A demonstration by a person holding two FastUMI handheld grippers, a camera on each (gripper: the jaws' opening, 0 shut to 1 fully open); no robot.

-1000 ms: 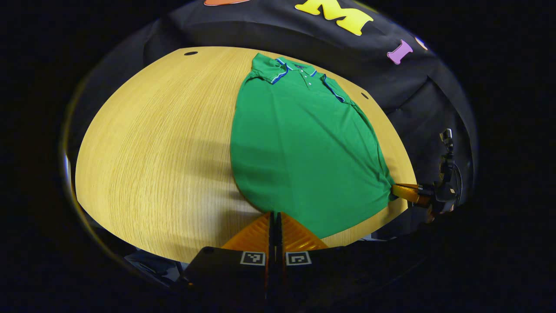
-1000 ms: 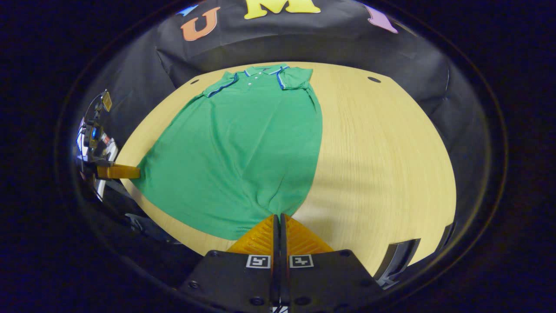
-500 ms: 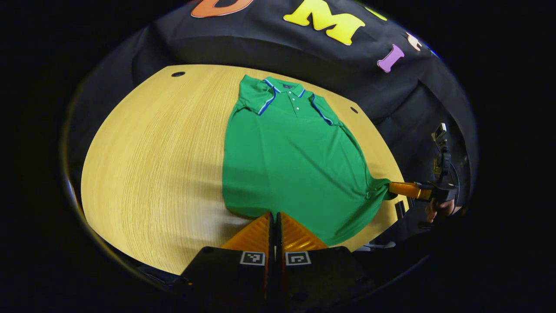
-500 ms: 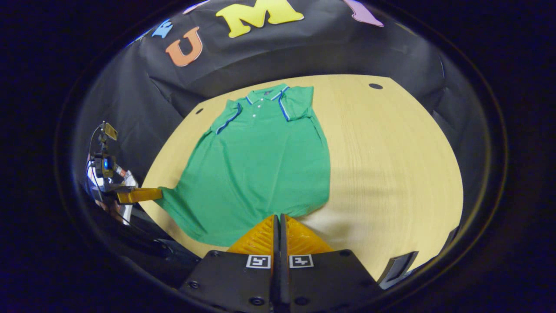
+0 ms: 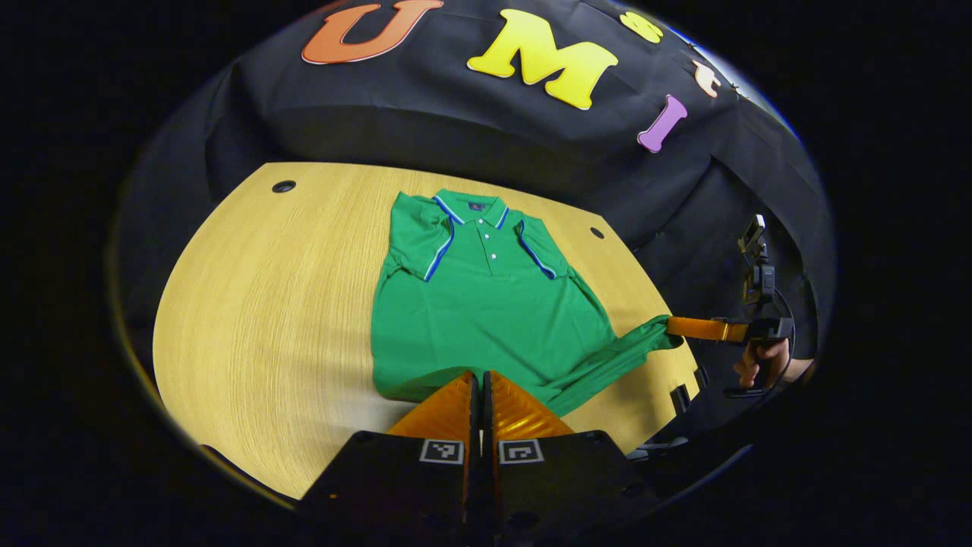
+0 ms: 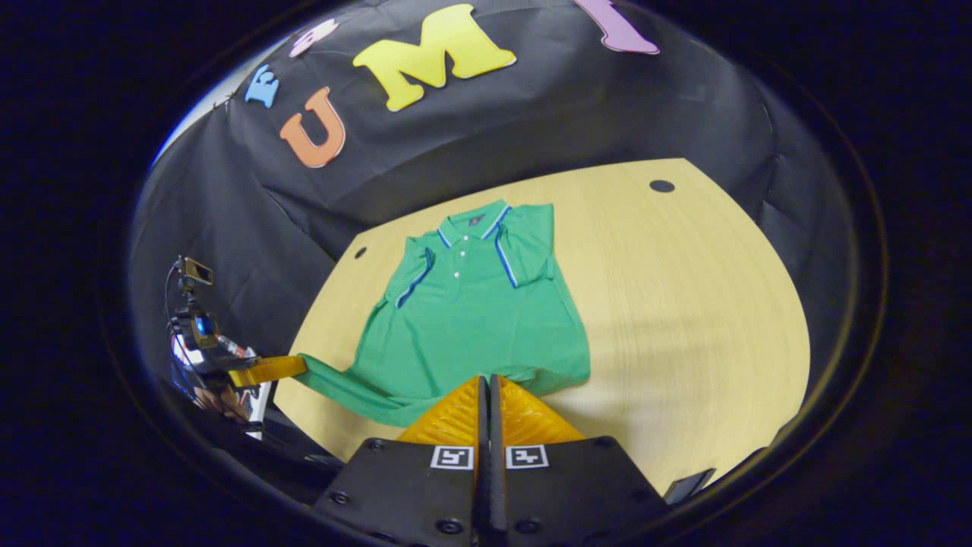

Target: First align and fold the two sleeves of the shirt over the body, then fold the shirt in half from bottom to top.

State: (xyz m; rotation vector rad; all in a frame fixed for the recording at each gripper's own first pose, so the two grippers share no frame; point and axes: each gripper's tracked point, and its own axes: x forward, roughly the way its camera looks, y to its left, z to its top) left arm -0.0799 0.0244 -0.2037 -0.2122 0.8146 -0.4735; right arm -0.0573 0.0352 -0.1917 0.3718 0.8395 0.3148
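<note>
A green polo shirt with blue and white trim lies collar-far on the wooden table, both short sleeves folded in over the chest. In the left gripper view my left gripper is shut on the near-left corner of the bottom hem. Farther right, my right gripper pinches the other hem corner, which is stretched up off the table. In the right gripper view the shirt runs away from my right gripper, shut on the hem. The left gripper holds the far corner at the left.
The table has small round holes near its far corners. The black booth wall rises behind the table. A hand holds the right gripper beyond the table's right edge.
Both grippers have risen and drawn back with the hem corners in them. The bottom edge has come up off the table, and the shirt looks smaller and farther off.
</note>
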